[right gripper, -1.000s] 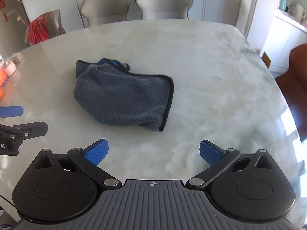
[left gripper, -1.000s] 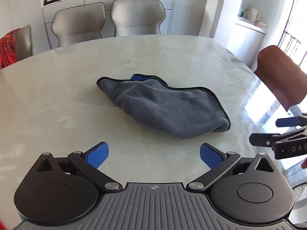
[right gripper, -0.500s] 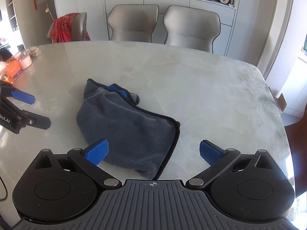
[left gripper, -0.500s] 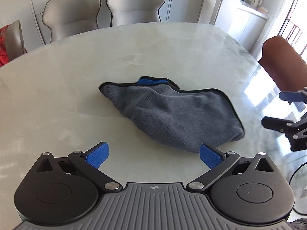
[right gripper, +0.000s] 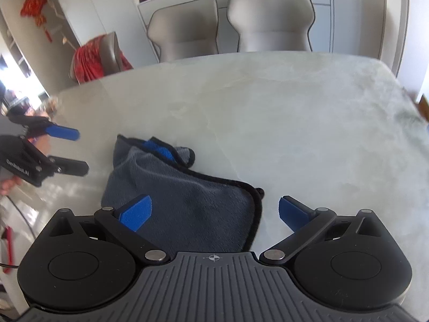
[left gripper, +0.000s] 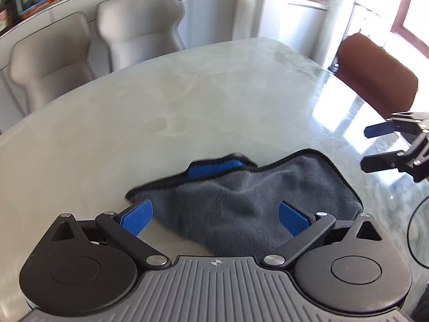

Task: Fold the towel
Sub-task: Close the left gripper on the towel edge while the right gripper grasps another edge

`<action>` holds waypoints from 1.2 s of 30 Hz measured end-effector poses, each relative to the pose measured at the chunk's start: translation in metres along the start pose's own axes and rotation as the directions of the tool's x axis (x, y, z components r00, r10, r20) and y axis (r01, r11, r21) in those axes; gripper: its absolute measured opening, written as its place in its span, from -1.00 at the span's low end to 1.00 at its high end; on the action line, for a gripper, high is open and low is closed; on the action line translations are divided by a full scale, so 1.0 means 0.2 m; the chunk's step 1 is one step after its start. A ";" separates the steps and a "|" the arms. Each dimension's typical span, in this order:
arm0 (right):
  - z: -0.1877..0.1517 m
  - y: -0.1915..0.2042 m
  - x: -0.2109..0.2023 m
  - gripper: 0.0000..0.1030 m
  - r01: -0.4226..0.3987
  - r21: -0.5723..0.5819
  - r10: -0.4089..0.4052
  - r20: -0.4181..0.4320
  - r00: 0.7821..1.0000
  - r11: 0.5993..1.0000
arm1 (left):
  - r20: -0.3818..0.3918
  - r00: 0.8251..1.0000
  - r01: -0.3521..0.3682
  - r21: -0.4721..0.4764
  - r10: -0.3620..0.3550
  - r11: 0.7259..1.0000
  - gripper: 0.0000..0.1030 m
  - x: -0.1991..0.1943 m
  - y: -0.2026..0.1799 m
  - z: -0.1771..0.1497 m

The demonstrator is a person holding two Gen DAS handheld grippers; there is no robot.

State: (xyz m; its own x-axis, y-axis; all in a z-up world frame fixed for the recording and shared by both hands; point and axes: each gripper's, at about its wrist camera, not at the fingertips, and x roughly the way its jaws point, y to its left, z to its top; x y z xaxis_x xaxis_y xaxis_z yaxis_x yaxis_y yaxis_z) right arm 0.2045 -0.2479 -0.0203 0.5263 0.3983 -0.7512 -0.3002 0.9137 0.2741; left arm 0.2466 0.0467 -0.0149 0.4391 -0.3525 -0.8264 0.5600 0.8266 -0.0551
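A grey towel [left gripper: 236,204] with a black hem and a blue underside lies crumpled on the marble table [left gripper: 187,102]. My left gripper [left gripper: 214,214] is open and empty, its jaws wide over the towel's near edge. My right gripper [right gripper: 214,212] is open and empty over the towel's [right gripper: 187,196] near right corner. The right gripper also shows at the right edge of the left wrist view [left gripper: 375,147]. The left gripper shows at the left edge of the right wrist view [right gripper: 69,150]. Whether the fingers touch the cloth is unclear.
Two grey chairs [left gripper: 93,40] stand at the table's far side. A brown chair [left gripper: 375,75] stands at the right. A chair draped with red cloth [right gripper: 91,59] stands at the far left. A black cable [left gripper: 418,230] lies near the right edge.
Both grippers have moved forward and down toward the towel, which now sits between their open jaws. The towel has not moved.
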 end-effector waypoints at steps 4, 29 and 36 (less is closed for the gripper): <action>0.01 -0.04 0.07 0.95 -0.031 -0.006 0.031 -0.023 0.999 0.999 | 0.009 0.998 0.053 0.094 -0.054 0.994 0.99 0.07 0.02 0.05; 0.11 -0.21 0.42 0.24 -0.055 -0.041 0.049 -0.132 0.990 0.998 | -0.217 0.966 0.171 0.148 -0.137 0.974 0.86 0.46 0.30 0.09; 0.11 -0.19 0.46 -0.02 -0.048 -0.088 0.035 -0.144 0.989 0.995 | -0.232 0.959 0.197 0.127 -0.164 0.972 0.86 0.48 0.33 0.09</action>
State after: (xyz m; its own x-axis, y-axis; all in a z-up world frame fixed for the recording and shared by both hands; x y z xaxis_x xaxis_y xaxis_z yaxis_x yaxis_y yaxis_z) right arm 0.2808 -0.2443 -0.0864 0.3956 0.4142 -0.8197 -0.3936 0.8829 0.2562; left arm 0.3385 0.0604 -0.0877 0.1662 -0.3724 -0.9131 0.7200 0.6785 -0.1456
